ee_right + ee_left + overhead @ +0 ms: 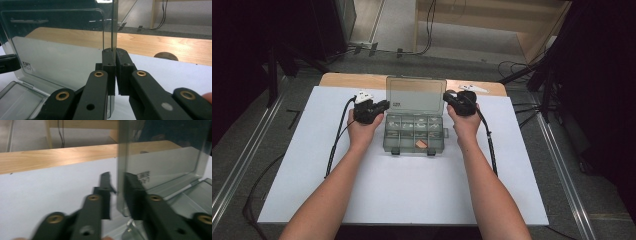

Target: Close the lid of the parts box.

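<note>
- The clear plastic box (414, 132) sits mid-table on the white sheet (312, 165), its lid (415, 95) upright.
- The right gripper (113, 53) pinches the lid's edge.
- The left gripper (117, 182) is spread astride the other edge.
- The thin, smooth lid may slip or flex if the 2 grippers pull unevenly.

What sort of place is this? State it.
Probably a lab or recording studio, not a home. The table wears a plain white sheet, black curtains hang at both sides, metal rails run along the grey floor, and loose cables trail behind.
</note>
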A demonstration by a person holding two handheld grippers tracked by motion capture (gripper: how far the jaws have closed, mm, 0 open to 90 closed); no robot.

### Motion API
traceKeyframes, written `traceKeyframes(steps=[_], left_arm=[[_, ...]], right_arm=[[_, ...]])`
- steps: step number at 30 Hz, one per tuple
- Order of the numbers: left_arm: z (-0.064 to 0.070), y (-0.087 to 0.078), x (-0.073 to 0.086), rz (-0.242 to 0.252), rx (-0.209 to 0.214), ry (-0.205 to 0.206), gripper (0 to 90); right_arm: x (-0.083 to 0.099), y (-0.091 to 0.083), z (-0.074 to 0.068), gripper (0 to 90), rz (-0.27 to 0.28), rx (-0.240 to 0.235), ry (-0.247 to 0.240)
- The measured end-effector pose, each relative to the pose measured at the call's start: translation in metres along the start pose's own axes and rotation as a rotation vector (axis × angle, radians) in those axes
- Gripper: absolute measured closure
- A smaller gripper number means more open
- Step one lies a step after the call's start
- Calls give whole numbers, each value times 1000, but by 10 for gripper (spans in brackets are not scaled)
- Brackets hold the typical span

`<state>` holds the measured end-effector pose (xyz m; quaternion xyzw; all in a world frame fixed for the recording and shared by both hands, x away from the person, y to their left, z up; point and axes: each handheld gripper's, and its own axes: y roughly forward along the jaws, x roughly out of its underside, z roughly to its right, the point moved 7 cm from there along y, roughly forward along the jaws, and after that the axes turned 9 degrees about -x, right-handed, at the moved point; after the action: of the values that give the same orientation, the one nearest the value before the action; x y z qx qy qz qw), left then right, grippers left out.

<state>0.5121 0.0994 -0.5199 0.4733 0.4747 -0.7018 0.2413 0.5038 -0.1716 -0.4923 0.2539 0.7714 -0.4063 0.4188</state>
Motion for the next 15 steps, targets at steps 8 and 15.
traceKeyframes(steps=[8,15], left_arm=[[-13,-18,-11,-14,91,-106,544],[-15,-22,-26,-42,147,-137,851]], right_arm=[[1,-2,-3,852,18,9,-17],[3,-4,-5,851,33,7,-27]])
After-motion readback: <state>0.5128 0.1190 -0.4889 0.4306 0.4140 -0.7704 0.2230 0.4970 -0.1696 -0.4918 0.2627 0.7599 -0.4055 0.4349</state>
